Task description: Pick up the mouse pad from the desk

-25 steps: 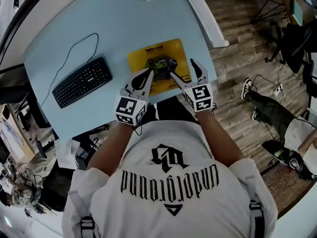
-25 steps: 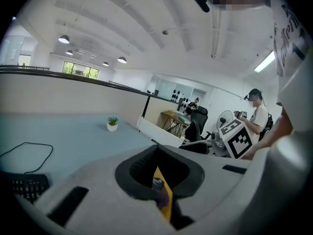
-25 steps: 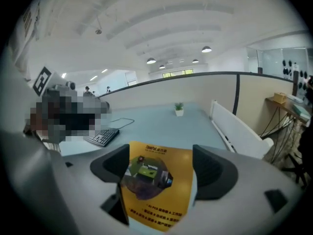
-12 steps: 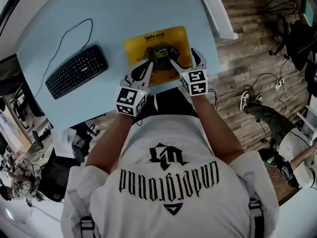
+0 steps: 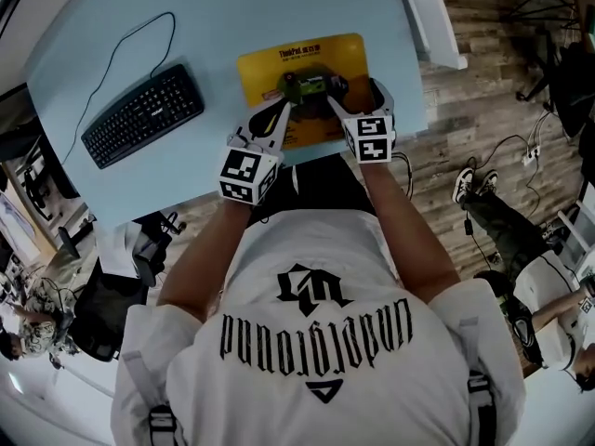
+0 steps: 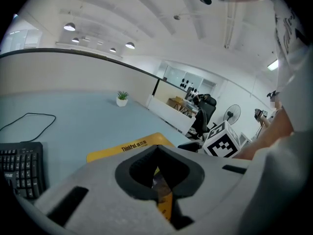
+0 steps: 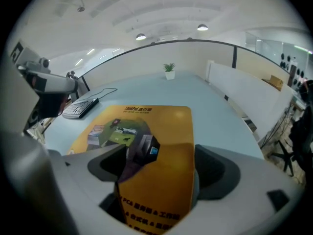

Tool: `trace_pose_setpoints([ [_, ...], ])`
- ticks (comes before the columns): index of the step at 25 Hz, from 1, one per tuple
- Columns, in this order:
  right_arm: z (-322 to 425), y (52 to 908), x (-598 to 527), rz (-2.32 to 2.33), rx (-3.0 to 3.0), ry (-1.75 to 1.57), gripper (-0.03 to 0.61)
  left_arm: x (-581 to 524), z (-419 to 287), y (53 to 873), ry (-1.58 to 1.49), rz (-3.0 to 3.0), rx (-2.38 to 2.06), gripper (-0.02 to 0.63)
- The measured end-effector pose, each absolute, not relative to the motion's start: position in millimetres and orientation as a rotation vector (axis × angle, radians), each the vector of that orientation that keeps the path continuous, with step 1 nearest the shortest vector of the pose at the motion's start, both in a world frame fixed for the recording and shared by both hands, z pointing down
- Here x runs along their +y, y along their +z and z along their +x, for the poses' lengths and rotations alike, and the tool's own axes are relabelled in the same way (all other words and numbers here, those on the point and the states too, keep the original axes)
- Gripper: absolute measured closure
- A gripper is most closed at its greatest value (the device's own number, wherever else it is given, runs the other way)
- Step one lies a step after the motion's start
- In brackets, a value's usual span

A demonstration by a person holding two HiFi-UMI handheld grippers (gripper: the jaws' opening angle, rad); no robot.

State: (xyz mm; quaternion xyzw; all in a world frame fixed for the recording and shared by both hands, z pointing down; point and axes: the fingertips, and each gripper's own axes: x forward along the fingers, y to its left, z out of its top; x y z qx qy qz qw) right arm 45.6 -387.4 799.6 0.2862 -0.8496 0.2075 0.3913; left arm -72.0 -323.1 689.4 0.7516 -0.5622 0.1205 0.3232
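Observation:
A yellow mouse pad [image 5: 311, 59] with a dark green print in its middle lies flat on the light blue desk [image 5: 214, 26], near the front edge. My left gripper [image 5: 286, 108] hovers over the pad's near left part, jaws closed together with nothing gripped. In the left gripper view a strip of the pad [image 6: 128, 148] shows past my left gripper [image 6: 156, 147]. My right gripper [image 5: 358, 98] is over the near right part, and its jaws are opening wide. In the right gripper view, the pad [image 7: 161, 121] lies between and below the jaws of my right gripper [image 7: 161, 153], untouched by the pads.
A black keyboard [image 5: 141, 114] with a thin cable lies left of the pad. A small potted plant [image 7: 169, 71] stands at the desk's far side. A white partition [image 5: 428, 17] borders the desk's right edge. Another person [image 5: 521, 249] sits on the wooden floor at right.
Both grippers have sunk closer to the pad's near edge. The pad itself has not moved.

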Motion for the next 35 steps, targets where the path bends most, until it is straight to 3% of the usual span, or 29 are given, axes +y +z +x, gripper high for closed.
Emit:
trace_pose_setpoints([
  [11,39,797,-382,0.719,-2.144,0.464,0.169,-319,-73,690,0.315,1.966,-1.477,0.611],
  [16,26,795,-370,0.642,-2.141,0.425,0.314,-318,-74,689,0.311,1.966,-1.483,0.611],
  [19,13,791,-355,0.566,-2.139,0.375,0.488,-315,-76,686,0.309,1.966,-1.490,0.611],
  [21,7,791,-349,0.548,-2.136,0.346,0.553,-313,-79,683,0.310,1.966,-1.499,0.611],
  [35,-6,733,-332,0.537,-2.237,0.390,0.557,-281,-115,644,0.279,1.978,-1.582,0.611],
])
